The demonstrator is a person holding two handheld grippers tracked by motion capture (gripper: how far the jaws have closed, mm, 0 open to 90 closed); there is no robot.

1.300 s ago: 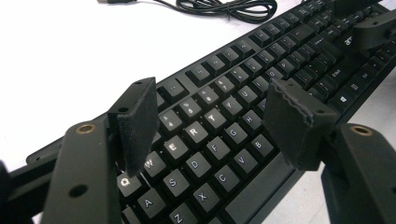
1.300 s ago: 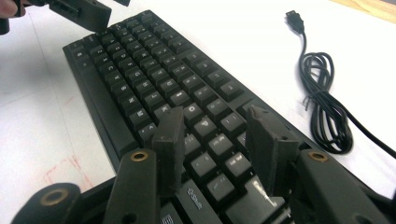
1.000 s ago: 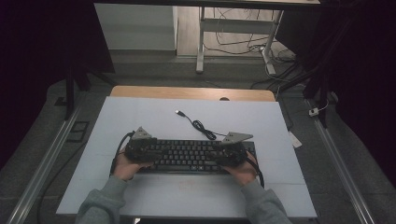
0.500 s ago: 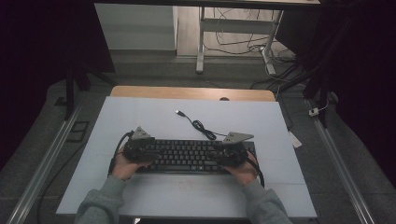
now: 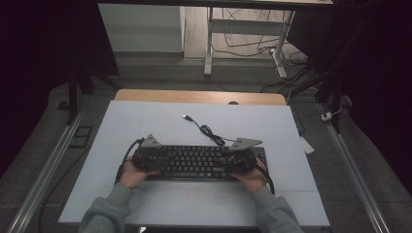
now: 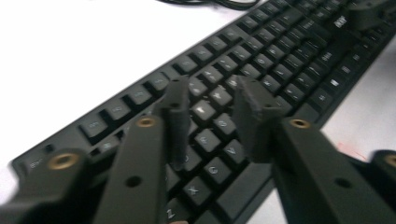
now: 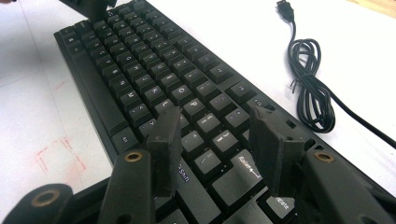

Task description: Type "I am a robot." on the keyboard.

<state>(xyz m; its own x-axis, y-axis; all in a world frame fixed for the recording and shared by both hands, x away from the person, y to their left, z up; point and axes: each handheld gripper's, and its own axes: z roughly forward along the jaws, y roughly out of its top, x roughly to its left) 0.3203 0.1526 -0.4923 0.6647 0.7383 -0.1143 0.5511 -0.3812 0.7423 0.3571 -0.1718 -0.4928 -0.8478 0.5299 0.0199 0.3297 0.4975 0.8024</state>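
High view has the black keyboard (image 5: pixel 204 162) lying flat on the pale tabletop (image 5: pixel 145 121), toward the person's edge and roughly centred from side to side, its long side running across. The left tongs (image 5: pixel 145 158) sit over its left end and the right tongs (image 5: pixel 243 159) over its right end, each held in a hand that comes up from the bottom on a grey sleeve (image 5: pixel 104 213). From this height the gap between either pair of jaws is too small to read.

Left gripper view looks along the key rows from the left end of the keyboard (image 6: pixel 261 60): the left tongs (image 6: pixel 212 105) are spread, nothing between the jaws, their tips low over the letter keys; whether they touch a keycap cannot be told. The other tongs (image 6: pixel 369 11) show as a dark shape at the far end of the board.

Right gripper view gives the same from the opposite end: the right tongs (image 7: pixel 215 140) are spread and empty above the keys near the Shift and Enter end of the keyboard (image 7: pixel 140 60). It also shows clearly the keyboard's black cable (image 7: pixel 310 93), loosely coiled on the tabletop just beside the board's back edge, ending in a USB plug (image 7: pixel 285 8) that lies free. Faint red marks (image 7: pixel 58 156) are drawn on the tabletop in front of the keyboard.
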